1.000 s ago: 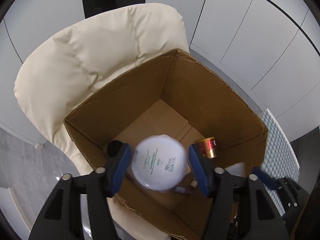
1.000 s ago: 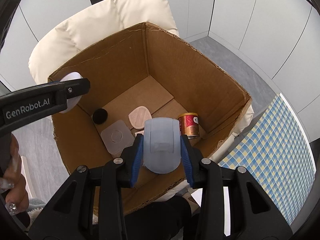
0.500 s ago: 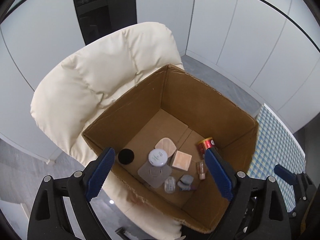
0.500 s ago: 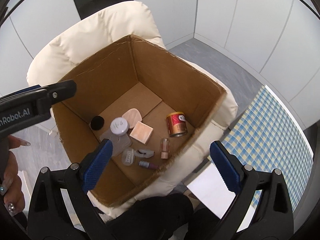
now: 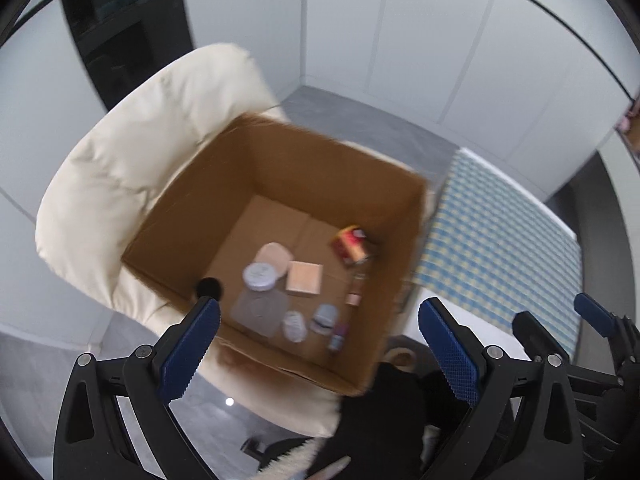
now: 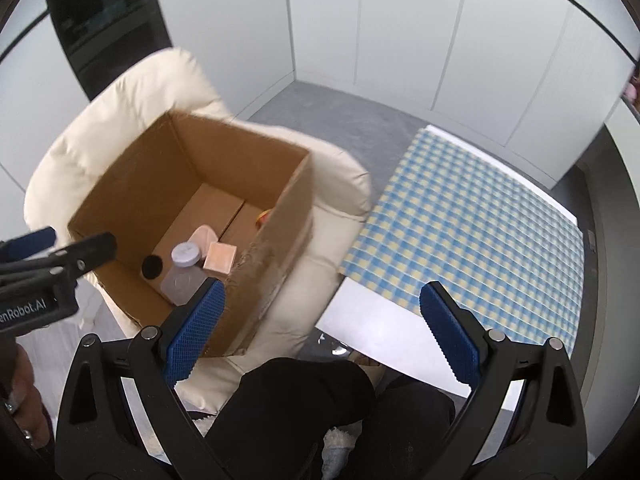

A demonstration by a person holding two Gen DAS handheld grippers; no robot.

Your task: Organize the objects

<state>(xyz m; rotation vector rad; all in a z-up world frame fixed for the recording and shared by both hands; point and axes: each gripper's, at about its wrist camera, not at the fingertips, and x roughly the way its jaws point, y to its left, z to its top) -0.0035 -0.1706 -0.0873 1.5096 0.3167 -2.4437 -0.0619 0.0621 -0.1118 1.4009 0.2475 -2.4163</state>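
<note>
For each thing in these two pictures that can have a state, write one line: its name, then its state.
cardboard box: open at the top, resting on the cream chair
red can: lying on its side on the box floor
white round jar: lid on, standing on the box floor
left hand-held gripper: jaws opening, nothing between them
right hand-held gripper: open, empty

Walls: pale white panels (image 6: 400,40) with thin vertical seams, meeting at a corner.
Dark opening: a tall black glazed panel (image 5: 128,32) set into the wall behind the chair.
Floor: grey, matte (image 6: 332,108).
Chair: cream padded armchair (image 5: 132,152) with a quilted back.
Table: white top (image 6: 384,328) under a blue-and-yellow checked cloth (image 6: 472,216).
Light: even, soft, indoor.
</note>
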